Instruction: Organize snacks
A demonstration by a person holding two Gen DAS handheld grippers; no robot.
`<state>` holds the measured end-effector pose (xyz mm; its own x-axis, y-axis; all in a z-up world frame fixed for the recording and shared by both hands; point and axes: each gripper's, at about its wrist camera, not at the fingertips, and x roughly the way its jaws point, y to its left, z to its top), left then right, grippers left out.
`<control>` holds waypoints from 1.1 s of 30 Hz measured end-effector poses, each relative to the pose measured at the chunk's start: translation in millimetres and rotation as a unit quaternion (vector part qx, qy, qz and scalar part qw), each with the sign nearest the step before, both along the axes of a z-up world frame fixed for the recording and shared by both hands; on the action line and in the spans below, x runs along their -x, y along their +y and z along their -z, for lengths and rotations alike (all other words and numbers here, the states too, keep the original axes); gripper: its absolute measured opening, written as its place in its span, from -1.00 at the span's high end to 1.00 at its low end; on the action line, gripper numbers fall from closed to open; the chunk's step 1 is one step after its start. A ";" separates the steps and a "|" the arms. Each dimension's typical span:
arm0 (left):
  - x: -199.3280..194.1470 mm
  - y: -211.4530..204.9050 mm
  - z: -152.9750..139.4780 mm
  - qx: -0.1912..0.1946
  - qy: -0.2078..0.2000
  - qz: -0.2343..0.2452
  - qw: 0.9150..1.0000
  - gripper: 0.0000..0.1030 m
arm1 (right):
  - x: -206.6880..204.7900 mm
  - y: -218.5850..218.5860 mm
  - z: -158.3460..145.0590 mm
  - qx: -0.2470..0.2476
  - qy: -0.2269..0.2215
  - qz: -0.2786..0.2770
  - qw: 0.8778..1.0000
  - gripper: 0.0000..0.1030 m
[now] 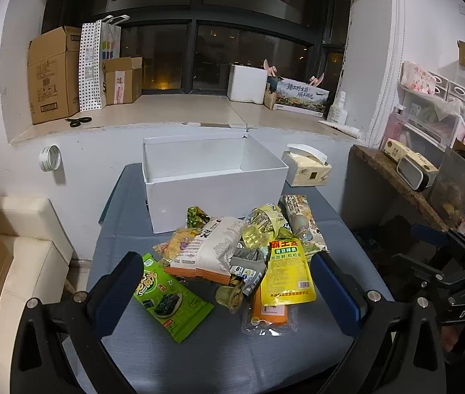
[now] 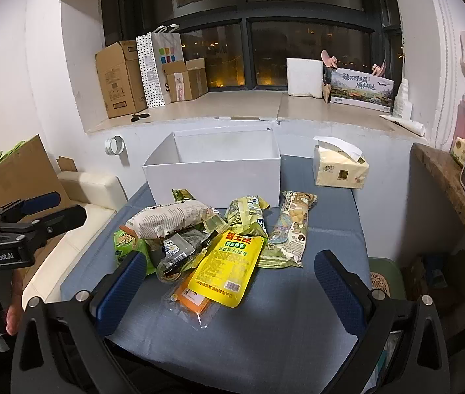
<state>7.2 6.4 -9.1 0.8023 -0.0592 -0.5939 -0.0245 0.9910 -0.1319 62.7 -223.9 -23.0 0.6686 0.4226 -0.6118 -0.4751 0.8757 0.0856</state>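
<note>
A pile of snack packets lies on the blue-grey table [image 1: 219, 354] in front of an open, empty white box [image 1: 212, 193], which also shows in the right wrist view [image 2: 214, 177]. The pile holds a green seaweed packet [image 1: 171, 302], a yellow packet [image 1: 286, 272] [image 2: 225, 266], an orange packet [image 1: 270, 312] [image 2: 193, 298], a white crinkled bag [image 1: 214, 246] [image 2: 170, 218] and a long cookie packet [image 1: 303, 223] [image 2: 290, 229]. My left gripper [image 1: 229, 295] is open and empty, just short of the pile. My right gripper [image 2: 229, 289] is open and empty, near the yellow packet.
A tissue pack [image 1: 308, 167] [image 2: 339, 167] stands right of the box. A cream sofa [image 1: 25, 256] is on the left, a wooden shelf [image 1: 396, 180] with clutter on the right. Cardboard boxes [image 1: 55, 75] and scissors [image 1: 79, 120] sit on the windowsill behind.
</note>
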 end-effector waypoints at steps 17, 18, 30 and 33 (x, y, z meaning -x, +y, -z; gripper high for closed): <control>-105.8 10.5 72.6 -0.025 0.156 0.039 0.987 -1.00 | -0.3 4.0 5.7 0.003 0.008 -0.005 1.000 -1.00; -113.9 10.1 79.4 -0.031 0.164 0.041 0.985 -1.00 | -0.5 3.8 6.2 0.003 0.009 -0.005 1.000 -1.00; -163.7 -11.5 112.5 -0.085 0.219 0.059 0.970 0.04 | -2.9 2.4 11.7 0.003 0.017 -0.001 1.000 -1.00; -151.3 -10.4 100.1 -0.079 0.199 0.060 0.975 0.15 | -4.7 1.5 13.8 0.004 0.019 0.001 1.000 -1.00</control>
<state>158.5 -4.0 -109.2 0.5000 -0.0200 -0.8658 0.0741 0.9971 0.0198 67.4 -222.4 -36.7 0.6456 0.4162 -0.6403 -0.4692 0.8777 0.0975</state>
